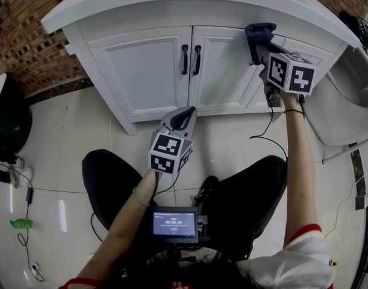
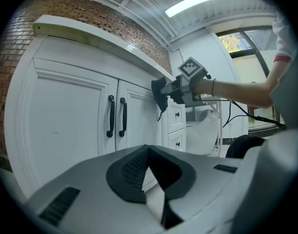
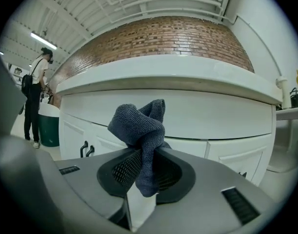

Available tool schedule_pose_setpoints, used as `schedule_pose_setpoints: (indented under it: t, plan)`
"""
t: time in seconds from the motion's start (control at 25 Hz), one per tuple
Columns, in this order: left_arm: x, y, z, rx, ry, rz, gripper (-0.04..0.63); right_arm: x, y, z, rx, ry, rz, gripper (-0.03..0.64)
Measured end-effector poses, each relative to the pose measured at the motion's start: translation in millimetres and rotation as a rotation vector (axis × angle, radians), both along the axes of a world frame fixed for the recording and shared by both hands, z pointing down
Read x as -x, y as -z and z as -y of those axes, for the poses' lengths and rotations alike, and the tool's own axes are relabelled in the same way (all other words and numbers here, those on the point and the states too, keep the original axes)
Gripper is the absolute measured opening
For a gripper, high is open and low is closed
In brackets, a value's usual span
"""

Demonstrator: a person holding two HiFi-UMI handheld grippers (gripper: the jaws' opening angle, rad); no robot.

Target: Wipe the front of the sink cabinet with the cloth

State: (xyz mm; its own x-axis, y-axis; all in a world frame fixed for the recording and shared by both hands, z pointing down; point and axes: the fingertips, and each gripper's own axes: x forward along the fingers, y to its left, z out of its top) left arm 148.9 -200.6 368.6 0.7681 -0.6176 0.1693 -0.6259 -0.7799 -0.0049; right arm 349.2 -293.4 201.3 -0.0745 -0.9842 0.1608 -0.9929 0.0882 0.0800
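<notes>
The white sink cabinet (image 1: pixel 150 71) fills the top of the head view, with two doors and black handles (image 1: pixel 191 59). My right gripper (image 1: pixel 262 48) is shut on a dark blue cloth (image 1: pixel 259 36), held against the top rail of the cabinet to the right of the doors. In the right gripper view the cloth (image 3: pixel 141 130) is bunched between the jaws, close to the cabinet's upper front (image 3: pixel 188 113). My left gripper (image 1: pixel 185 118) hangs lower, in front of the doors, shut and holding nothing. The left gripper view shows the doors (image 2: pixel 90 121) and the cloth (image 2: pixel 160 92).
A white bowl-shaped fixture (image 1: pixel 352 95) stands at the right of the cabinet. A dark green bin (image 1: pixel 6 122) is at the left. Cables (image 1: pixel 24 221) lie on the tiled floor. A person (image 3: pixel 35 101) stands far off beside the cabinet's left end. Brick wall behind.
</notes>
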Motion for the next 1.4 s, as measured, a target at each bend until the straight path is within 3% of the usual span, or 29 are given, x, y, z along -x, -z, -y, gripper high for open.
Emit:
schedule_pose_setpoints:
  t: [0.48, 1.4]
  plan:
    - [6, -6, 2, 0.017, 0.013, 0.013, 0.020, -28, -95, 6, 0.168, -0.078, 0.043, 0.075]
    - [22, -56, 25, 0.100, 0.049, 0.048, 0.020, -1, -385, 15, 0.693, -0.140, 0.114, 0.077]
